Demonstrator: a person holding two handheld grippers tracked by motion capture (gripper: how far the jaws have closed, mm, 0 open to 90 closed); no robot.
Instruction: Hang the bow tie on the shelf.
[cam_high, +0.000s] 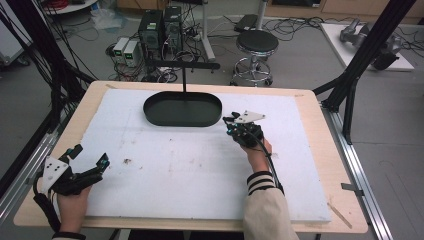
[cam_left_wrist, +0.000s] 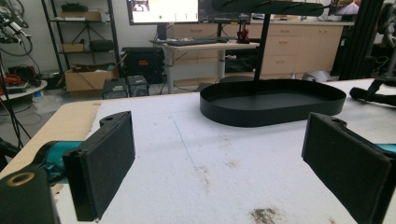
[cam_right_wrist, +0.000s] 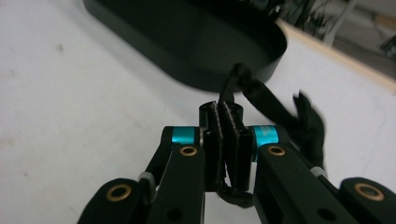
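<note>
Two hand-held grippers work over the white tabletop (cam_high: 165, 170), each in one hand of the person. The right hand-held gripper (cam_high: 231, 121) is near the far right part of the tabletop, just beside the right end of the black oval tray (cam_high: 150, 111). Its jaws are pressed together on a thin black strap (cam_right_wrist: 264, 100), a soft band with a loop or knot near the tray wall; the rest of it trails to the right and is blurred, so I cannot tell exactly what it is. The pinch is at the middle of the pads, which probably keeps the limp band from slipping while it is carried. I judge that the strap is going to the tray, or perhaps to the bar on the thin post (cam_high: 184, 80) that stands up from the tray, because the gripper points toward them.

The left hand-held gripper (cam_high: 90, 156) rests low near the left edge of the tabletop, well apart from the tray. Its jaws are spread wide with nothing between them, and it seems to wait out of the way, ready to help
</note>
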